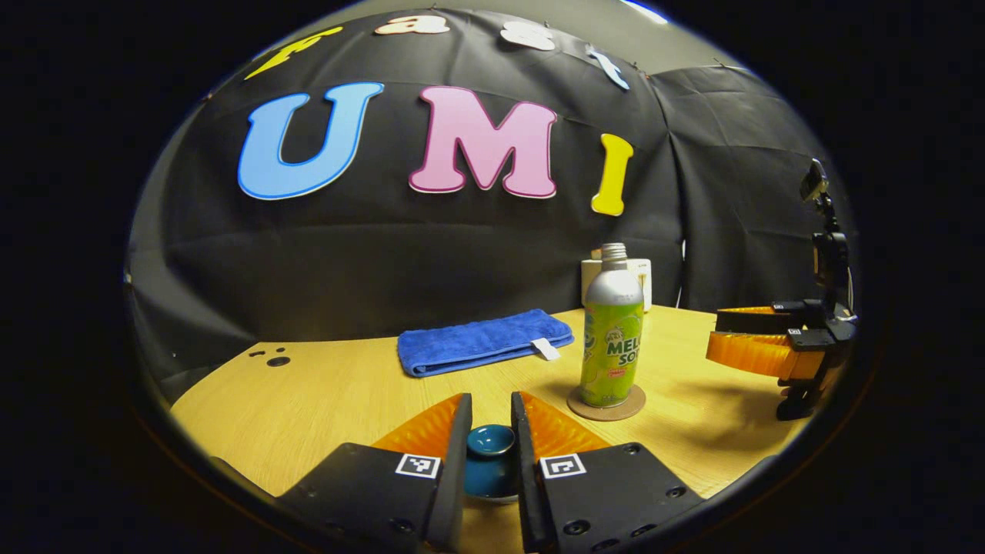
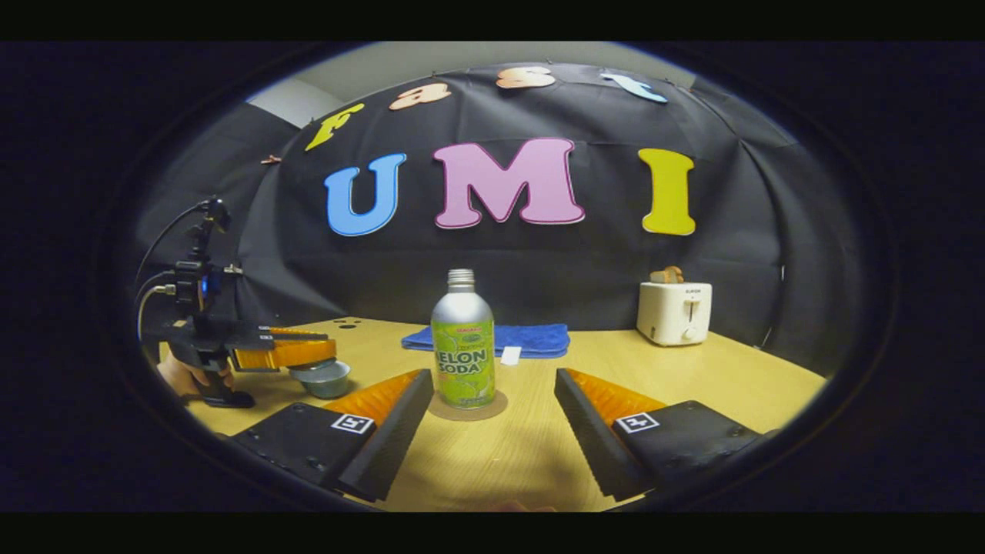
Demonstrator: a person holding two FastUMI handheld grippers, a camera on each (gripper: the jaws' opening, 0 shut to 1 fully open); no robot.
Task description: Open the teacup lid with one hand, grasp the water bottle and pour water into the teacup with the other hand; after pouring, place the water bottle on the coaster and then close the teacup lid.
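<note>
One teacup lid [image 1: 491, 440], teal, sits between the left gripper [image 1: 491, 454] fingers at 6 o'clock in the left gripper view; fingers stand close on both sides of the lid knob, contact looks likely but can't tell for sure if both press. In the right gripper view the teacup [image 2: 325, 378] is a greyish bowl at 9 o'clock, under the left gripper [image 2: 304, 348], near the table's left edge.

One water bottle [image 1: 612, 335], green label, silver shoulder, no cap seen, upright on one round coaster [image 1: 606, 405], at 4 o'clock from centre in the left gripper view, dead centre in the right gripper view [image 2: 462, 350]. Coaster [image 2: 468, 408] rim shows around the base.

Right gripper [image 2: 492, 419] spread wide open, bottle between and beyond the fingers, not touched. Same gripper shows at 3 o'clock in the left gripper view [image 1: 750, 338], well apart from the bottle, bare table between.

One blue towel [image 1: 485, 342], folded, behind the bottle towards 12 o'clock. One white toaster [image 2: 675, 311] at 2 o'clock near the back wall. Wooden table [image 2: 692, 369]: open room right of the bottle up to the toaster; front edge near both grippers.
</note>
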